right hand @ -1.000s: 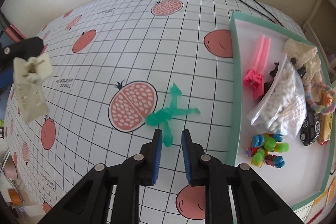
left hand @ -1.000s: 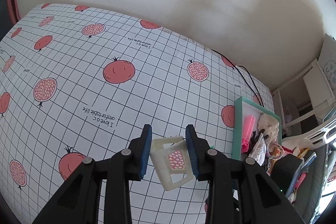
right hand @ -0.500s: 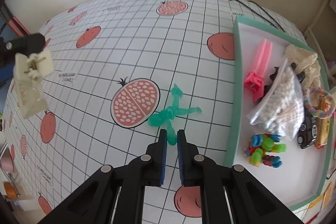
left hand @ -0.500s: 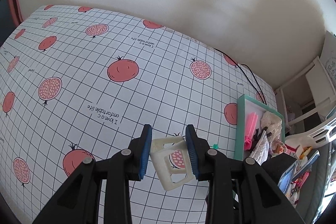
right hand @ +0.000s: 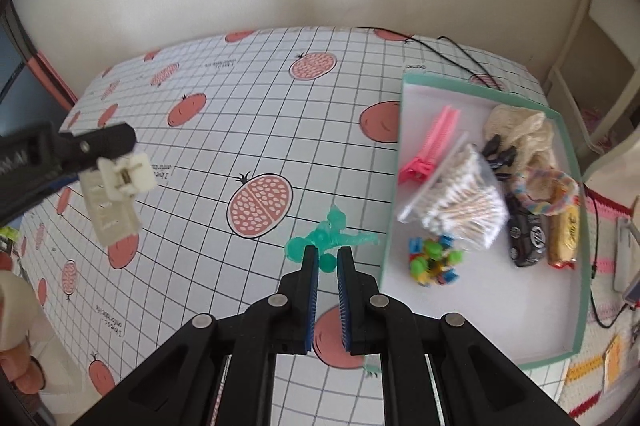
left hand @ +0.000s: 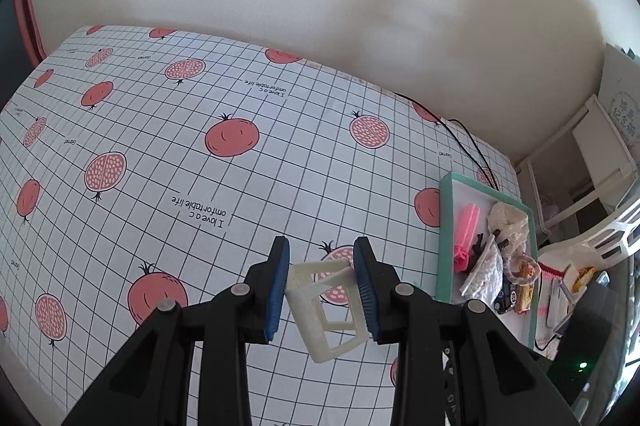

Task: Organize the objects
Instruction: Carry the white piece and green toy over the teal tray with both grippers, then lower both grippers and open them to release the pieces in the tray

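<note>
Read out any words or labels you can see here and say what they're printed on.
"I love a comfortable life" on the tablecloth, printed upside down to the left camera and repeated elsewhere.
"Garnet", small, on the same cloth; uncertain.
Round sign at far right: characters too blurred.
Snack wrapper in the tray: unreadable.

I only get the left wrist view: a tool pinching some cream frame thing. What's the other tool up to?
Observer: The right tool is closed on a limb of a green toy figure on the tablecloth, beside the tray.
Operator: What's at the tray's near end?
Observer: A clump of colourful building blocks.
Operator: And my frame thing?
Observer: Side on, it is a cream hair claw clip, gripped at its hinge end, with the toothed part hanging down.
</note>
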`<state>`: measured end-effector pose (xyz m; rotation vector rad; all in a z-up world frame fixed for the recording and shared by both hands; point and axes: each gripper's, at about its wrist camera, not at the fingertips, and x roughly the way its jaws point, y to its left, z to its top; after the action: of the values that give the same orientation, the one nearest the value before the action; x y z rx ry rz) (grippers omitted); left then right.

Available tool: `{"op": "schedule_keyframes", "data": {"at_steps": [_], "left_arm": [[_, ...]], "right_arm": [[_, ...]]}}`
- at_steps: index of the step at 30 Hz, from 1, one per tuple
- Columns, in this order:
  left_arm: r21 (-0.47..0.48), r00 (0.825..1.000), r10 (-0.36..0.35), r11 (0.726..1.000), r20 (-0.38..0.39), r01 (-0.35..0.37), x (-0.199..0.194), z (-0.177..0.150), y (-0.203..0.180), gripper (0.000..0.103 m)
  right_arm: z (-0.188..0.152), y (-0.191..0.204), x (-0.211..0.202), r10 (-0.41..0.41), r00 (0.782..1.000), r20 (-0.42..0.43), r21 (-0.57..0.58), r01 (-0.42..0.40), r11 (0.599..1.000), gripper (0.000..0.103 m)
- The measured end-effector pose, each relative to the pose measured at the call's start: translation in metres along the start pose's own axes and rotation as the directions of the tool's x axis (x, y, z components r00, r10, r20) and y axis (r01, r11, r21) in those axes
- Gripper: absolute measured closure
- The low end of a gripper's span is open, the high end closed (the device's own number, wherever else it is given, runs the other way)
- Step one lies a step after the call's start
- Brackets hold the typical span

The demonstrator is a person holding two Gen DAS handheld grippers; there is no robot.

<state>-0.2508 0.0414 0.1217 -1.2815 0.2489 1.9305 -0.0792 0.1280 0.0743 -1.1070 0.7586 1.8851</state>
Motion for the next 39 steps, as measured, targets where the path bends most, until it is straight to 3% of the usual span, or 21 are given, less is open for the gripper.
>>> {"op": "schedule_keyframes", "data": {"at_steps": [10,21,31,39], "left_arm": [[0.067,1.0,-0.018,0.998,-0.004,0.019,-0.008,-0.026,-0.034,0.069],[0.152,0.998,-0.054,0.987,-0.038,0.059,0.001,-0.051,-0.089,0.069],[0.223,0.991,-0.1,0.968,-0.09,0.118,0.019,-0.079,-0.142,0.069],[0.272,0.988,-0.091,0.954,-0.125,0.123,0.036,-0.096,-0.164,0.069]], "right_arm": [[-0.024,-0.057,-0.029,-0.027,0.999,0.026,0.097,0.025,0.995,0.093],[-0.05,-0.126,-0.028,-0.07,0.997,-0.006,0.208,0.07,0.976,0.093],[-0.061,-0.161,-0.03,-0.079,0.997,-0.005,0.283,0.078,0.956,0.093],[-0.065,-0.166,-0.023,-0.097,0.995,-0.026,0.284,0.1,0.953,0.093]]}}
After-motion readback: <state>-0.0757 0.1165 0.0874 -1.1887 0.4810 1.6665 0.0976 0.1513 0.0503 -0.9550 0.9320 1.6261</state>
